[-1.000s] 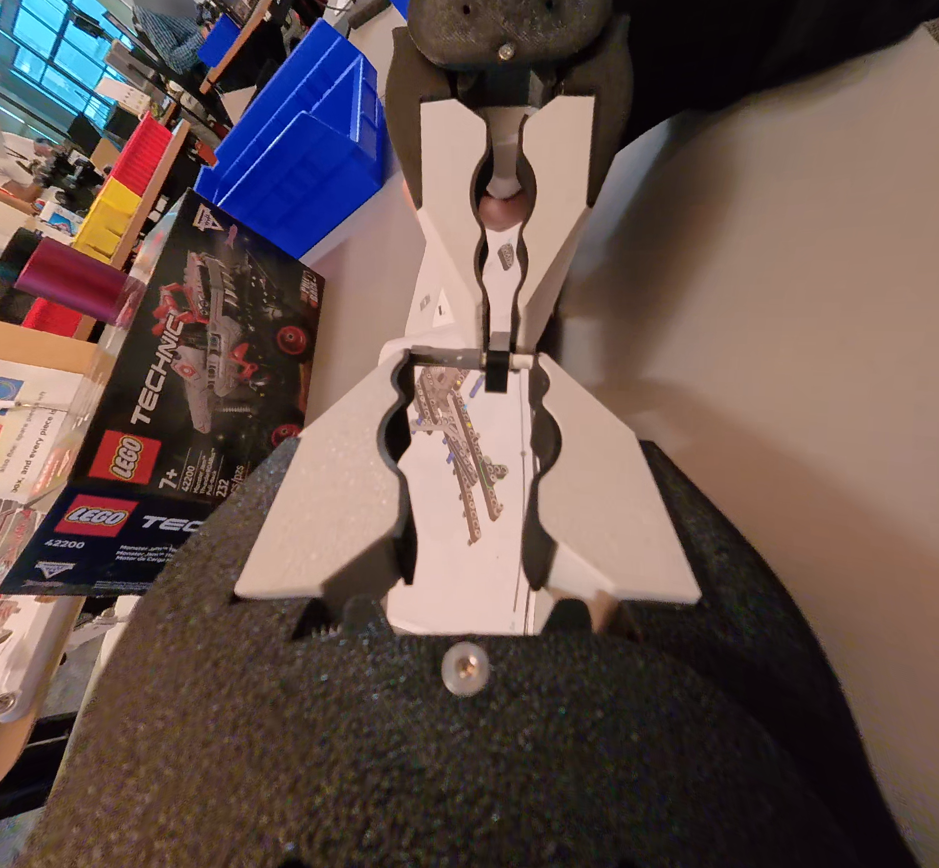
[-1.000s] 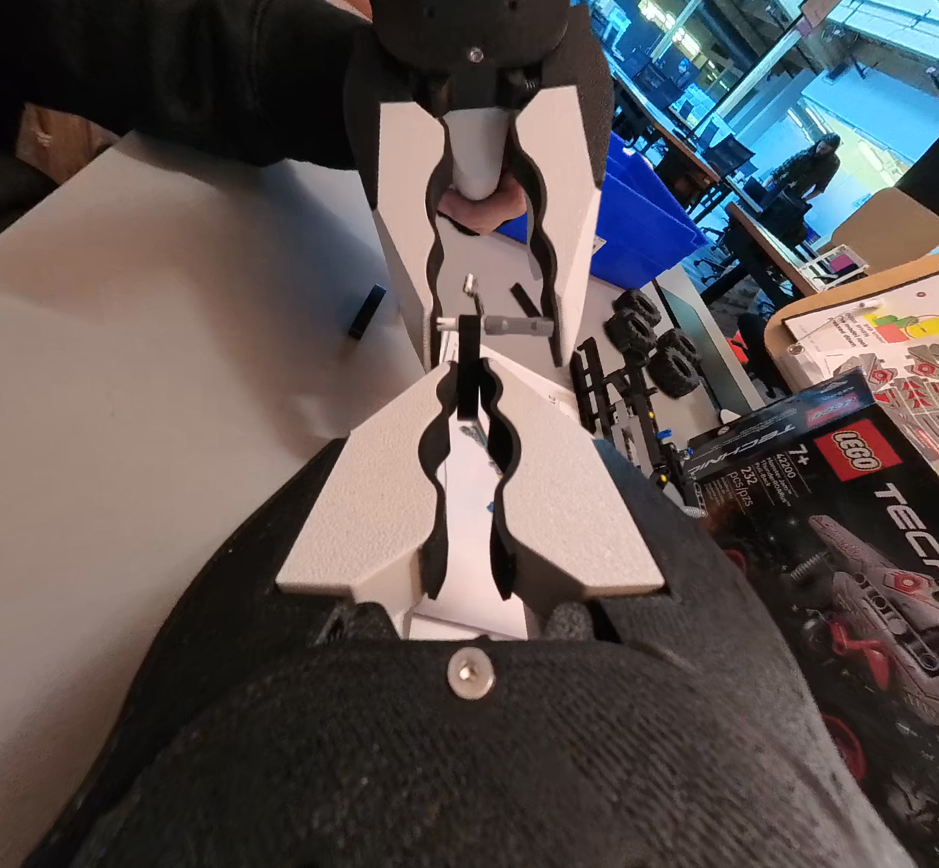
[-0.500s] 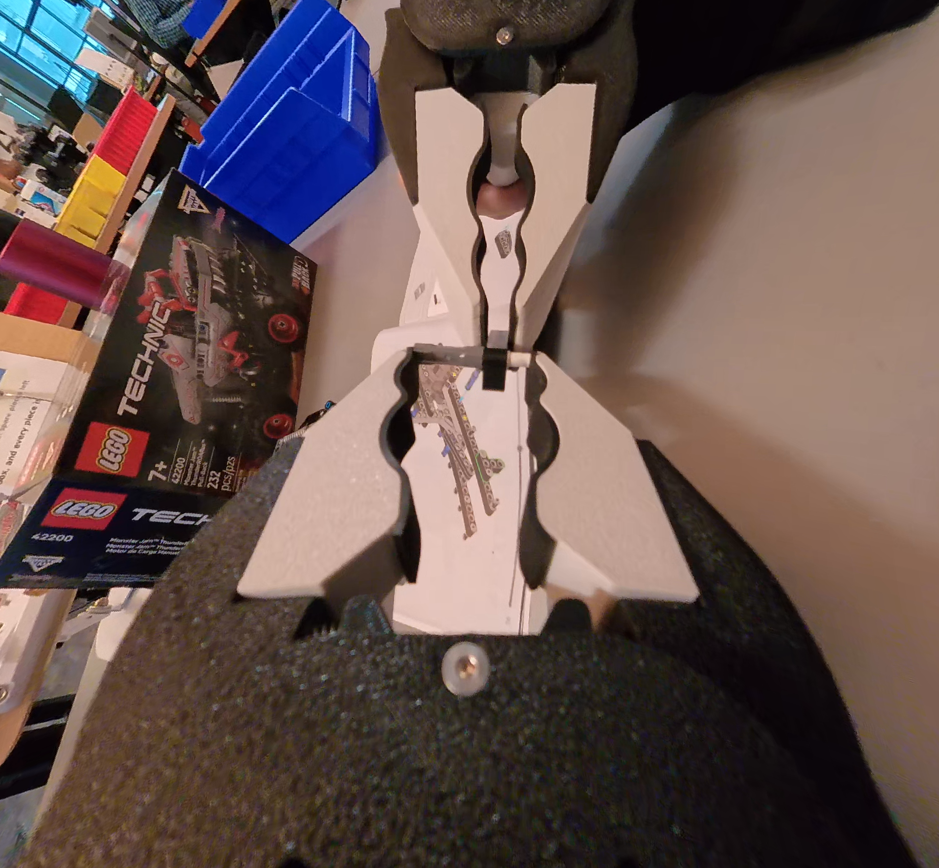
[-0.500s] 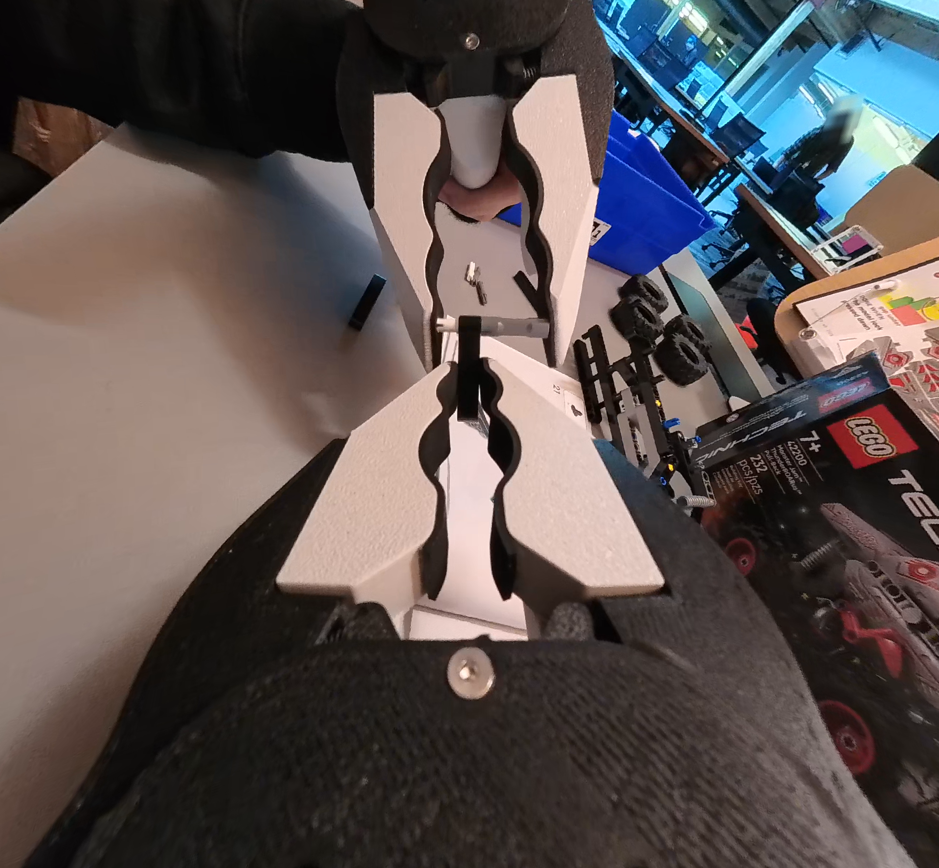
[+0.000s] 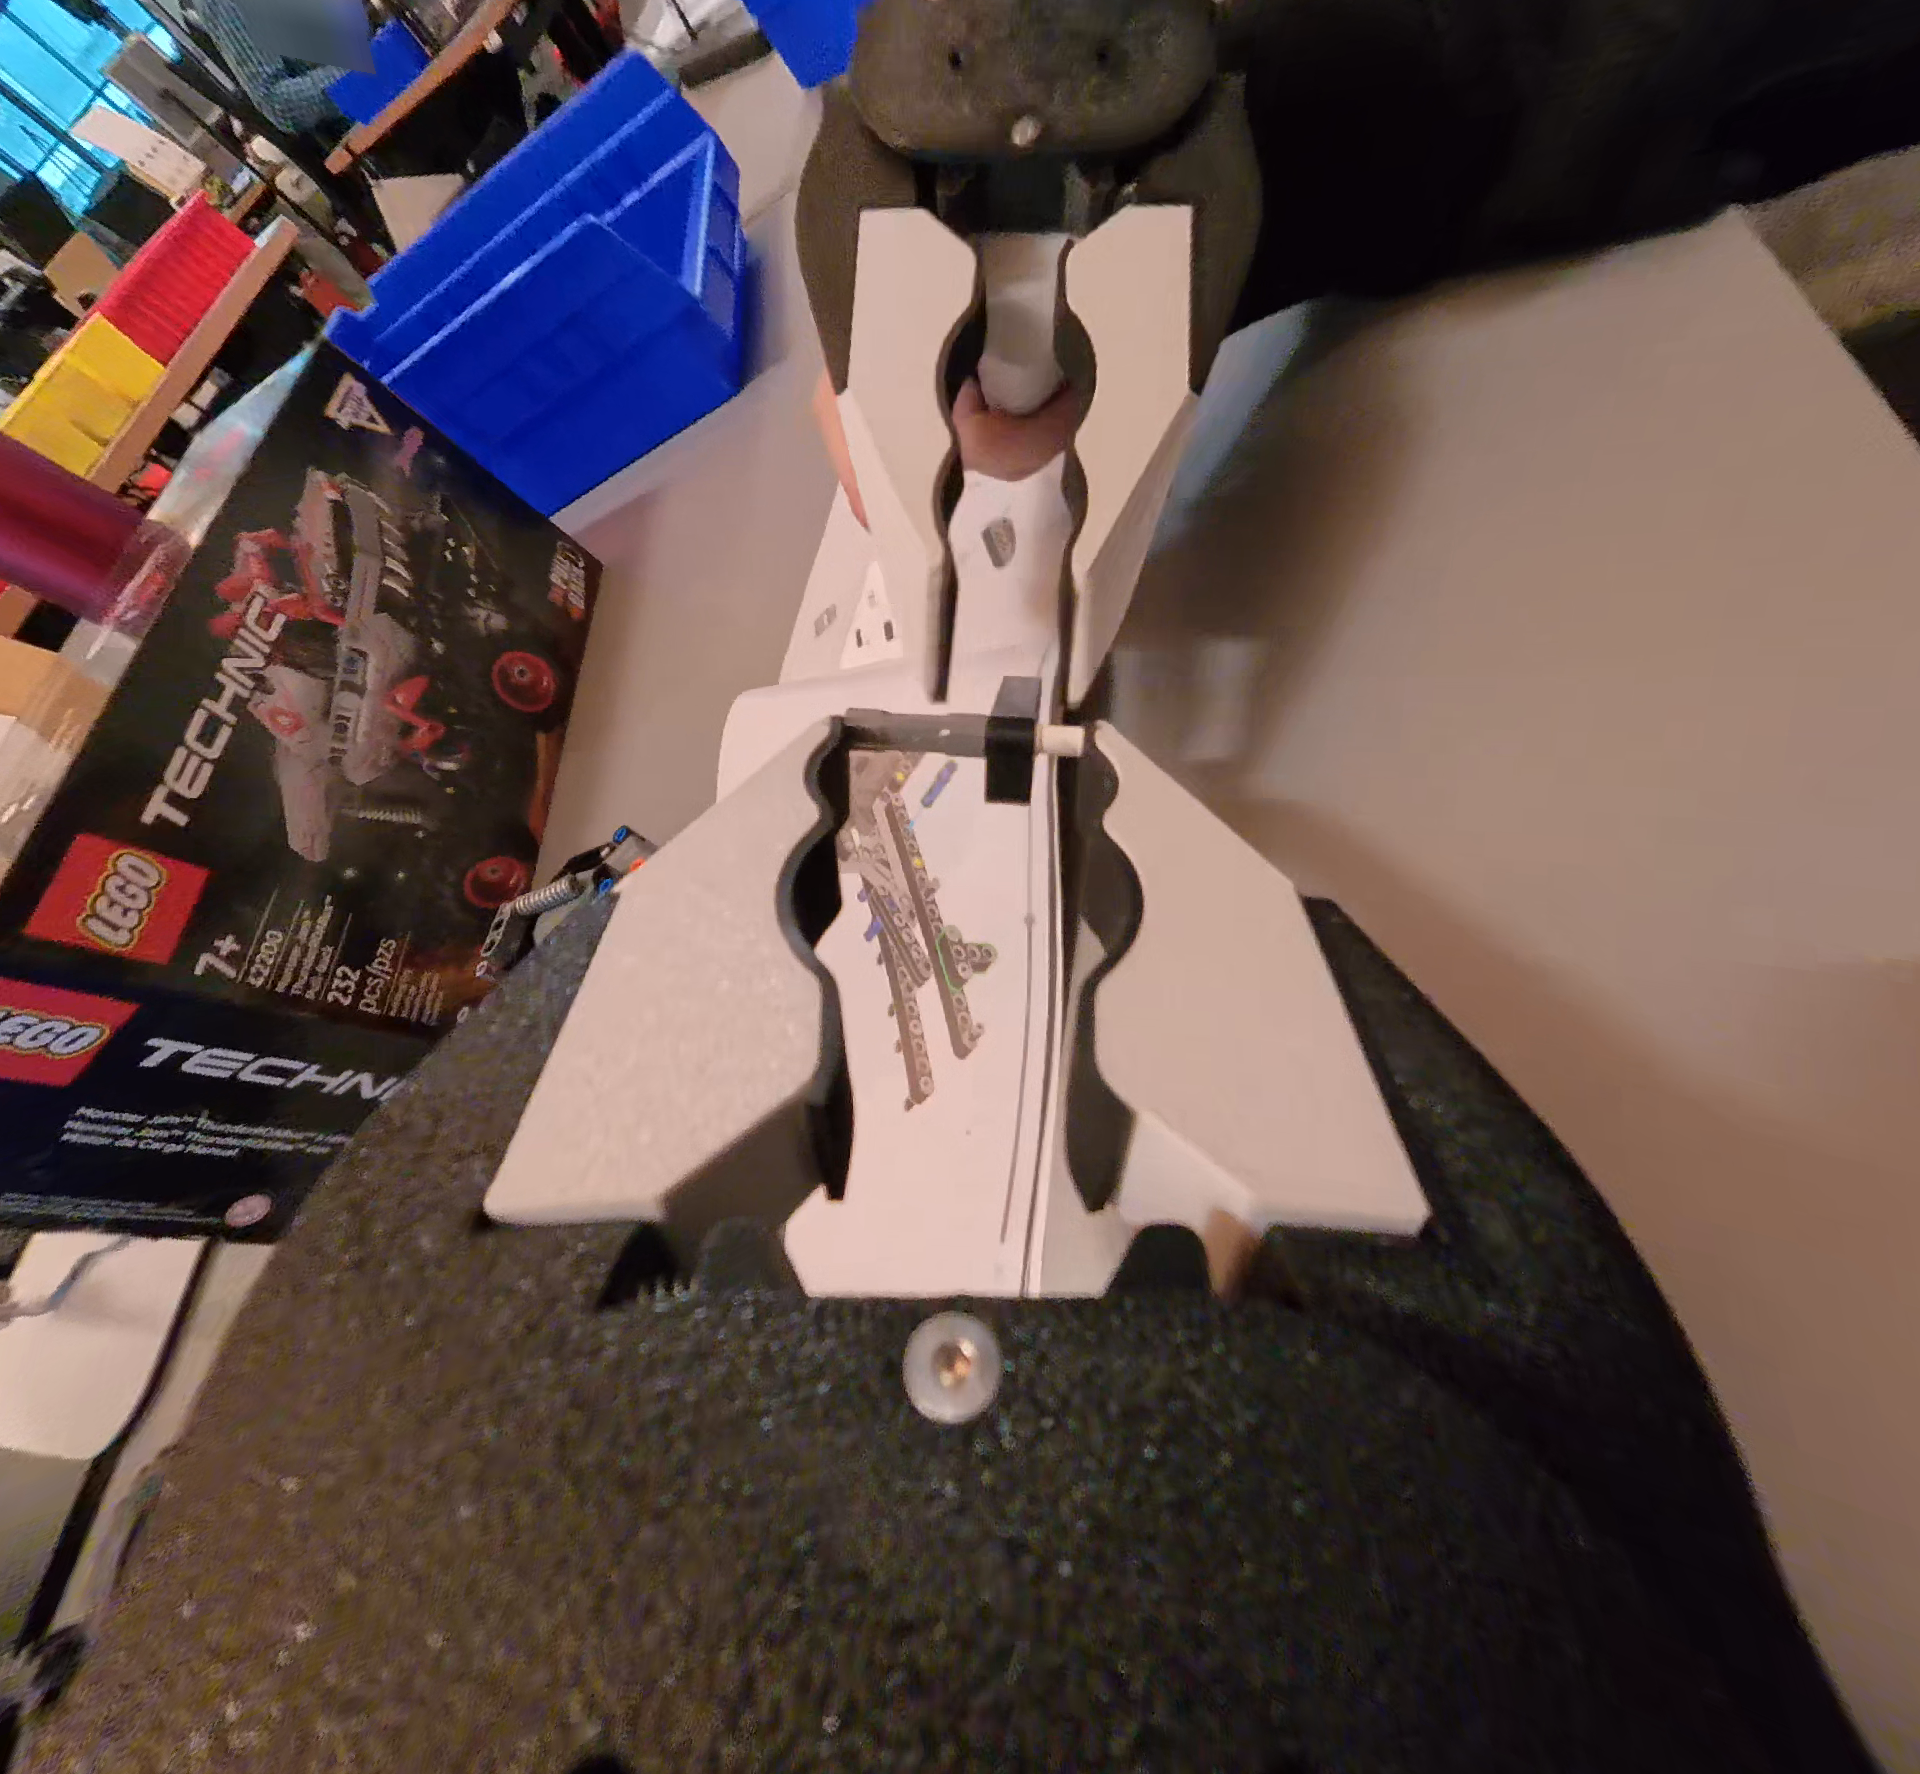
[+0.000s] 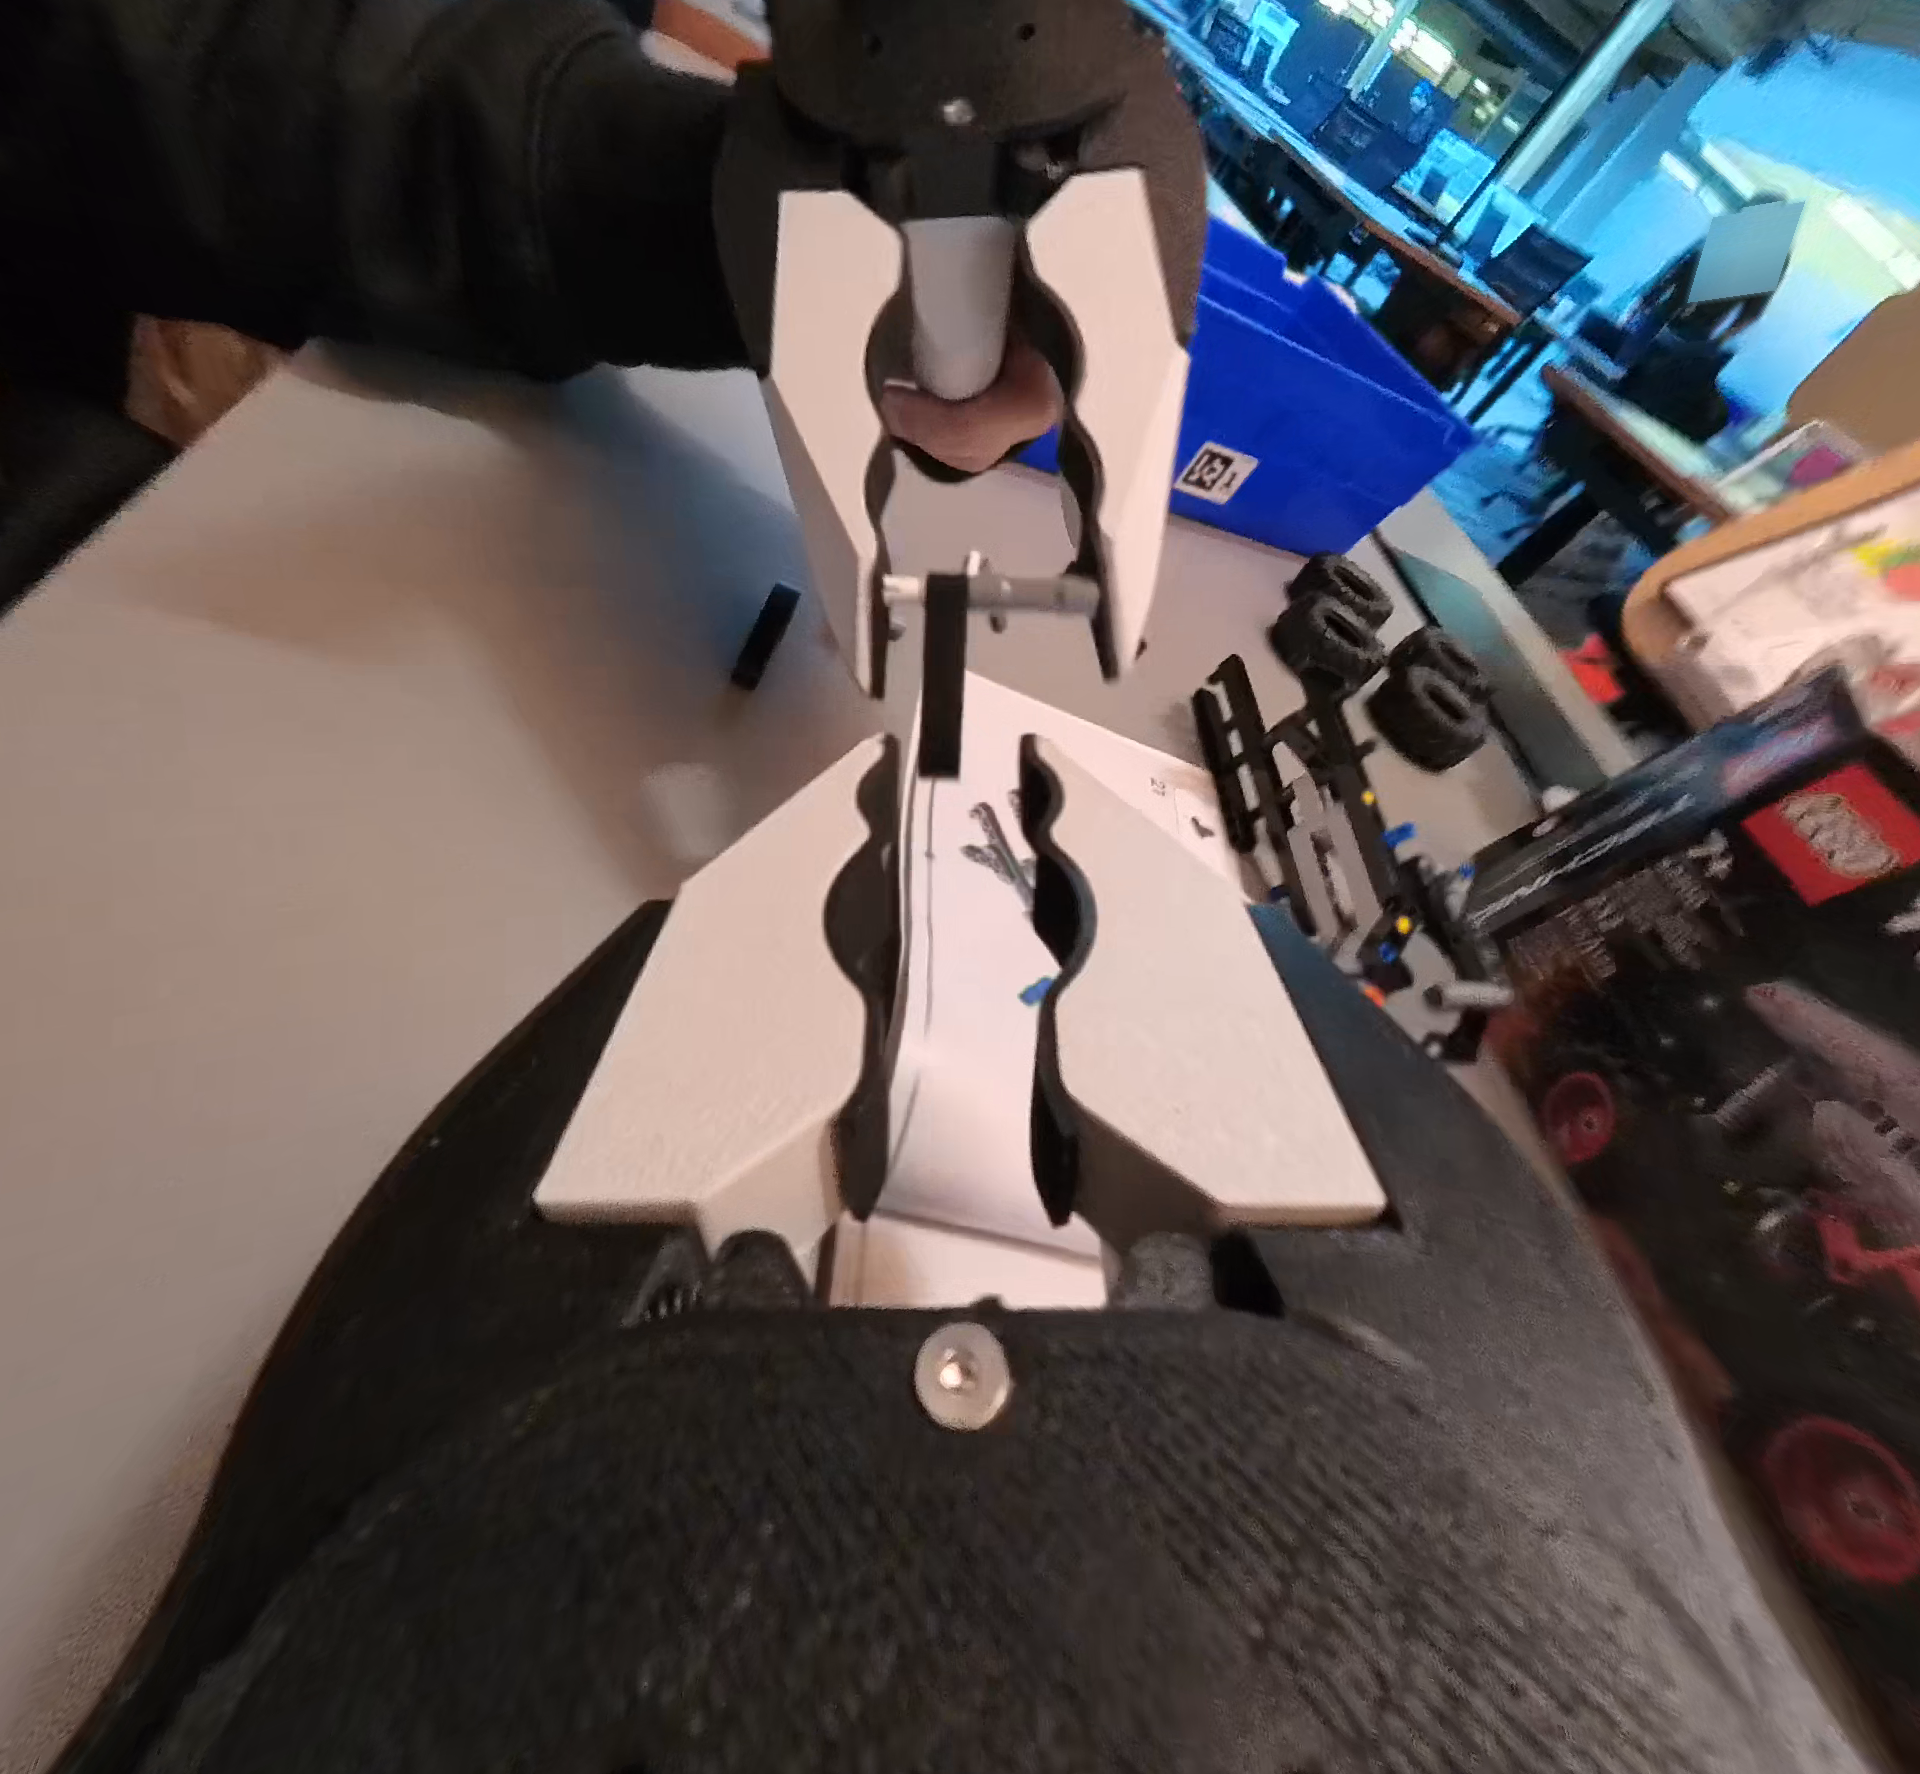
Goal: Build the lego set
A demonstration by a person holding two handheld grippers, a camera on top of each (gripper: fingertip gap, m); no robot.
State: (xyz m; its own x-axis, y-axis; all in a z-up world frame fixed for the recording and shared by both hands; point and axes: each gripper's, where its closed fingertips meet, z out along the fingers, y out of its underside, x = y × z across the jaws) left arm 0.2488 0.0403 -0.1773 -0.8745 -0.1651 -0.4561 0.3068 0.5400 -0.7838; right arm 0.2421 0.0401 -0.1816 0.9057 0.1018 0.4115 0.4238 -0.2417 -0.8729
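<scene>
From my left tool [image 5: 961, 737] I see one grey axle [image 5: 914, 730] spanning its tips, gripped endwise, carrying one black beam [image 5: 1010, 740]. My right tool [image 6: 956, 753] stands released; the beam [image 6: 942, 675] hangs clear of its tips. One instruction booklet [image 5: 935, 1049] lies on the worktop [image 5: 1507, 789], mostly hidden behind the fingers. Four black tyres [image 6: 1371, 659] sit beside one dark chassis [image 6: 1309, 820]. One set box [image 5: 260, 737] is cut off at the frame edge. A pale blurred piece [image 6: 681, 805] I cannot identify.
</scene>
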